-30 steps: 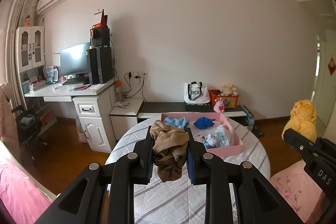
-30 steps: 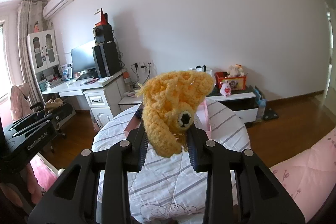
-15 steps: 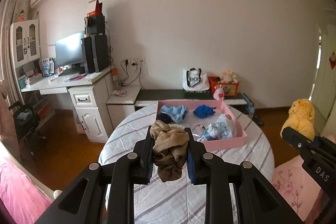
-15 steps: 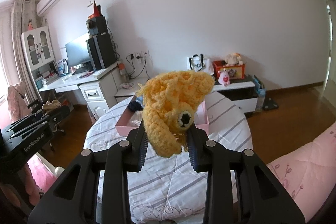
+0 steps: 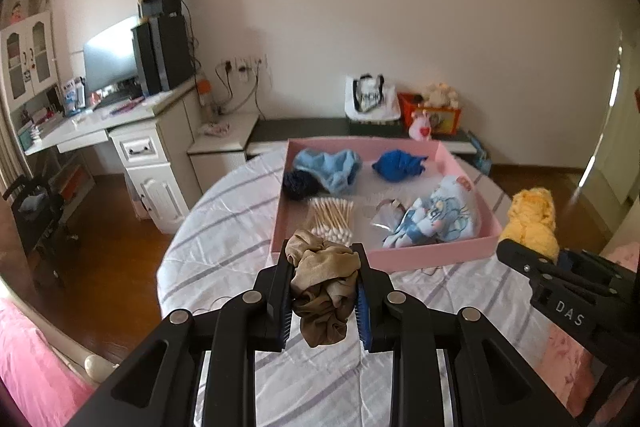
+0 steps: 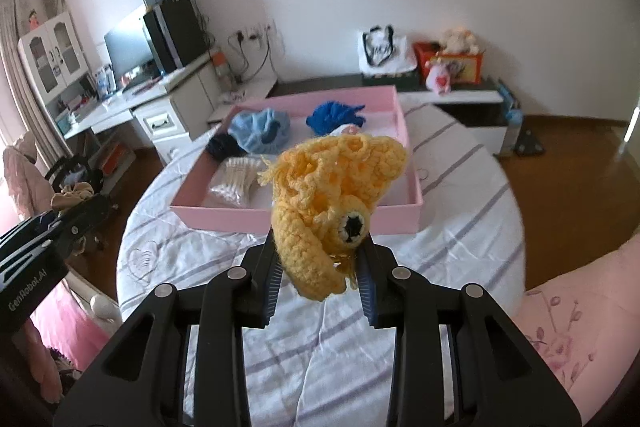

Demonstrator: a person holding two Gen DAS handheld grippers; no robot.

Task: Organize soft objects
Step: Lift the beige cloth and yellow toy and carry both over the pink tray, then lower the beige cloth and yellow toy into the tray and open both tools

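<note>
Pink tray [image 5: 432, 254], tan scrunchie [image 5: 322, 283], yellow crochet toy [image 6: 332, 211], white bedspread [image 6: 448, 227] with seemingly grey stripes.

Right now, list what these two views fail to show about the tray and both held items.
- Left view: brown cloth in the left hand-held gripper hides the pink tray near rim.
- Right view: yellow crochet toy in the right hand-held gripper covers the tray's middle.
- Both: items' far sides unseen.

In the right wrist view the yellow crochet toy [image 6: 332, 203] covers the middle of the pink tray [image 6: 296, 217], hiding most of the printed cloth lying there. The left gripper [image 6: 76, 211] is cut off by the frame's left edge. The shelf toys [image 6: 440, 77] are too blurred to identify.
</note>
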